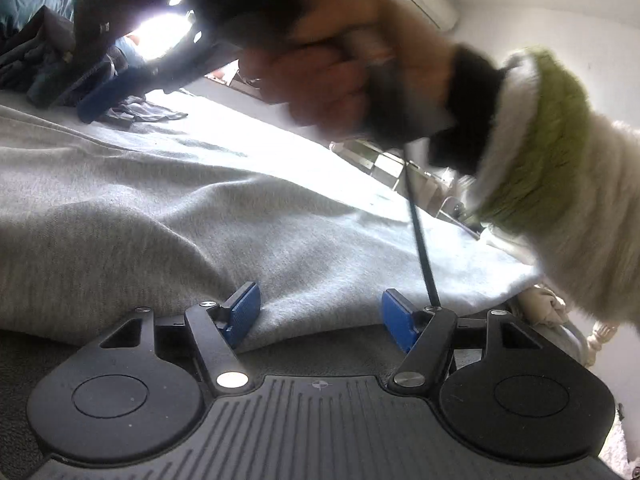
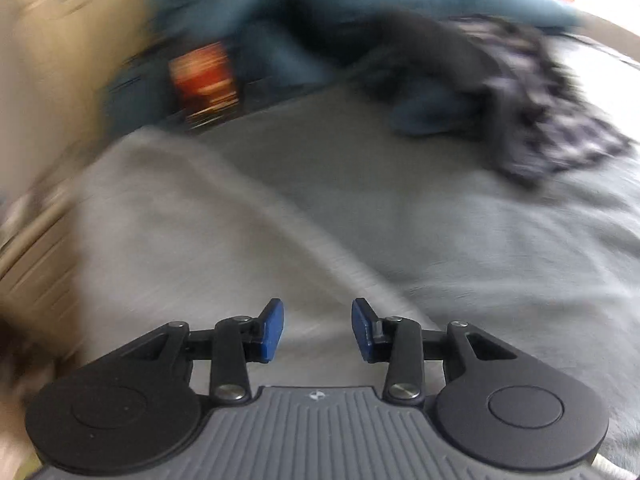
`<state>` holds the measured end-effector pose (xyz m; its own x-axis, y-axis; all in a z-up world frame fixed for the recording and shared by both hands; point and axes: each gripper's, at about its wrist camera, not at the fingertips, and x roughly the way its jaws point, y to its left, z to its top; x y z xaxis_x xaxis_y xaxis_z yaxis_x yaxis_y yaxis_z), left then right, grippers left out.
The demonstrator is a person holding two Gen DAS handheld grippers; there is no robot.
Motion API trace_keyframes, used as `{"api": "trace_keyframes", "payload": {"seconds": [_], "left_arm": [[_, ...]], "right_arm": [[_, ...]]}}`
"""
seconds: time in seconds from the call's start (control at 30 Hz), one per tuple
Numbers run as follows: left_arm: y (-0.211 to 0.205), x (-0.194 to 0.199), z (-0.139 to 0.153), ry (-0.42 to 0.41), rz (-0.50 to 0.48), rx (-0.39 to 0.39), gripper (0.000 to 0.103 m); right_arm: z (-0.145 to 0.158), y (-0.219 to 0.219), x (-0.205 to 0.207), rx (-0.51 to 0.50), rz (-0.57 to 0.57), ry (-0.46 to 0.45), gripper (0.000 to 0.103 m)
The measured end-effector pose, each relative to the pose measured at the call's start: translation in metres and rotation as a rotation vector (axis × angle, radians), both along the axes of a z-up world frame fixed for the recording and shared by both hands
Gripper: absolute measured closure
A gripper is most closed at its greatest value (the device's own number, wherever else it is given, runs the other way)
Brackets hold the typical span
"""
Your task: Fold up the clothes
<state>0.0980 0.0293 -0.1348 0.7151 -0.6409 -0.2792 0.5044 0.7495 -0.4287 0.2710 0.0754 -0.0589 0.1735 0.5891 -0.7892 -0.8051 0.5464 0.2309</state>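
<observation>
A light grey garment (image 1: 160,220) lies spread over the bed, rumpled into broad folds. My left gripper (image 1: 320,304) is open and sits low at the garment's near edge. A fold of the grey cloth bulges between its blue pads (image 1: 242,312), which do not press on it. In the right wrist view, which is blurred by motion, my right gripper (image 2: 318,320) stands open above the same grey garment (image 2: 180,240), with nothing between its pads. A person's hand (image 1: 320,72) in a green and white sleeve (image 1: 540,140) grips the right gripper's handle above the cloth.
A pile of dark and blue clothes (image 1: 48,60) lies at the bed's far end, also seen as blue cloth (image 2: 320,0) and a dark patterned piece (image 2: 540,120). A grey bed cover (image 2: 500,240) lies to the right. A black cable (image 1: 420,240) hangs from the hand.
</observation>
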Motion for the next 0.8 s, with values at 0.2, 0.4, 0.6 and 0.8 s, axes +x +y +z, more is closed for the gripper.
{"api": "trace_keyframes", "payload": {"seconds": [0.2,0.4,0.6,0.8], "left_arm": [[0.0,0.001,-0.003,-0.008,0.002,-0.01,0.034],[0.001,-0.004,-0.001,-0.012,-0.002,-0.012,0.034],[-0.001,-0.004,-0.002,-0.017,-0.005,-0.008,0.032],[-0.003,-0.006,-0.002,-0.024,-0.005,0.0,0.032]], "right_arm": [[-0.044,0.063,-0.011,-0.176,0.175,0.024,0.063],[-0.011,0.079,0.029,-0.008,-0.017,-0.066,0.061],[-0.02,0.082,0.016,-0.141,0.282,0.092,0.061],[-0.028,0.135,0.055,0.001,0.105,-0.001,0.064]]}}
